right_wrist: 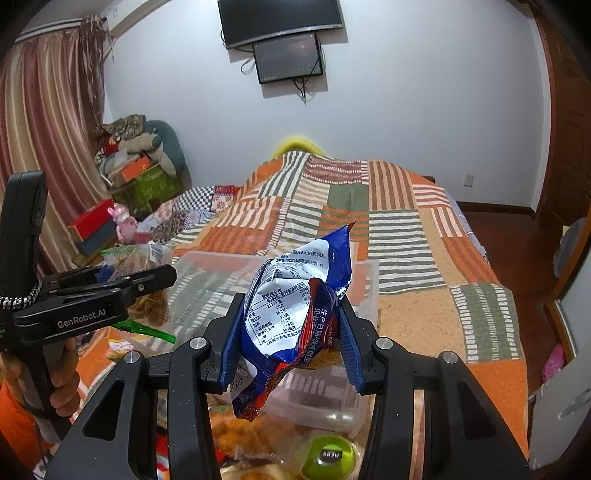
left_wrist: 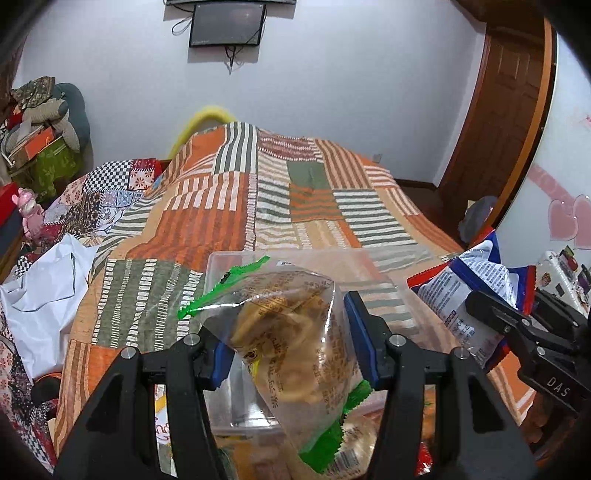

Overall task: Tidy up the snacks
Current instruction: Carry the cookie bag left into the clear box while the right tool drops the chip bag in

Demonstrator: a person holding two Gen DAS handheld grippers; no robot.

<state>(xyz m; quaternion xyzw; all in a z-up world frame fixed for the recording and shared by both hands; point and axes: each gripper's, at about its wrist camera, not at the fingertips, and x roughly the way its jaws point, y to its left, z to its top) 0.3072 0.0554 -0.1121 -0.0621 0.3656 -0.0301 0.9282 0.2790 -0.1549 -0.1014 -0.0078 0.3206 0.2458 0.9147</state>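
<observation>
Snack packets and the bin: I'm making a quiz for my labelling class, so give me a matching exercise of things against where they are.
Things:
1. clear bag with green edges
2. blue and white packet
3. clear plastic bin
4. green round snack

Places:
A. on the bedspread, beyond both grippers
B. between the right gripper fingers
C. low in the right wrist view, below the held packet
D. between the left gripper fingers

Pairs: 1-D, 2-B, 3-A, 4-C

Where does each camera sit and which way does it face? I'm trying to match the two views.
Left wrist: on the left gripper, facing along its fingers at the clear green-edged snack bag it clamps, with the right gripper at right.
Right wrist: on the right gripper, facing the blue snack bag it clamps, with the left gripper and hand at left.
Shared: clear plastic bin, patchwork bedspread, wall screen.
</observation>
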